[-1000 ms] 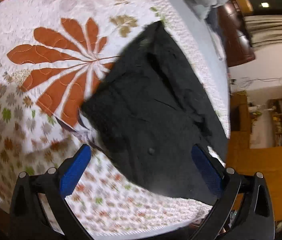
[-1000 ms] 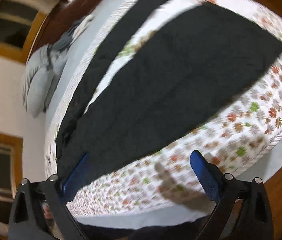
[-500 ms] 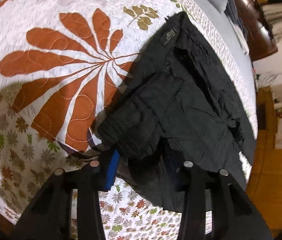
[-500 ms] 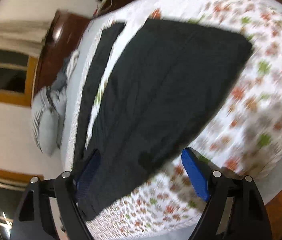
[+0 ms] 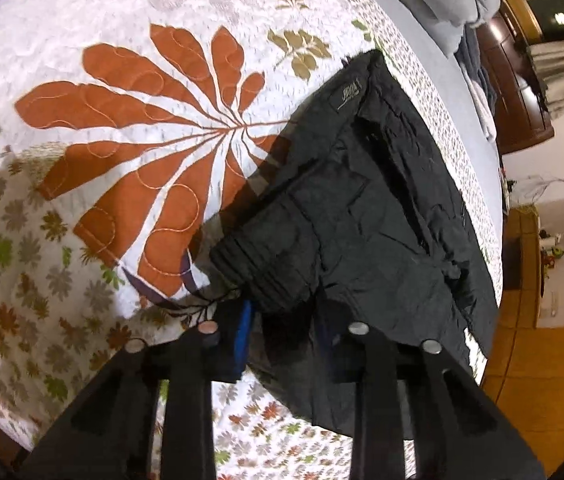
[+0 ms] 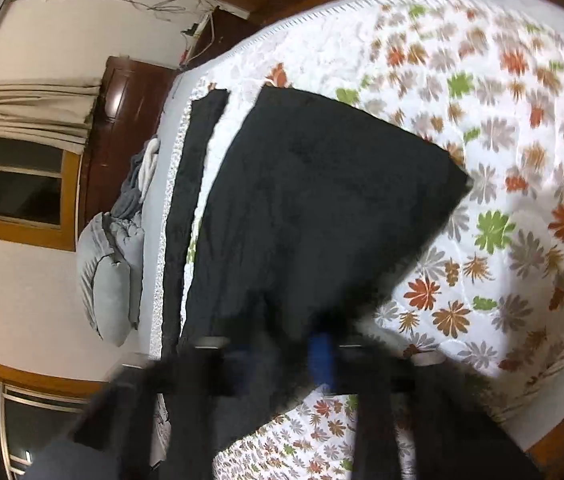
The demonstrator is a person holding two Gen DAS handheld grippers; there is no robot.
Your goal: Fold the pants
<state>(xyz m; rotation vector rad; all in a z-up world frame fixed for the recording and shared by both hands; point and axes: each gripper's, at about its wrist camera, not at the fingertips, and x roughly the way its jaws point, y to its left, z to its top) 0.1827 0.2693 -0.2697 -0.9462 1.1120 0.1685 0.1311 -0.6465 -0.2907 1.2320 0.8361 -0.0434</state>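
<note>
The black pants [image 5: 366,216] lie spread on the flowered quilt [image 5: 81,160] of the bed, near its edge. In the right wrist view the two legs [image 6: 314,208] are laid out long and apart, one broad and near, the other a thin strip further away, so no fold is finished yet. The work seems to be at its very beginning: the first fold, probably one leg over the other, is only being prepared, and the later folds along the length are all left.

The left gripper [image 5: 282,320] is nearly closed and pinches the ribbed waistband corner of the pants; the cloth bunches up between its blue pads [image 5: 243,332] and is lifted a little from the quilt.

The right gripper [image 6: 282,344] is also drawn close together on the near edge of the broad leg. This picture is blurred, but dark cloth fills the gap between the fingers, so it appears to grip the pants there.
</note>
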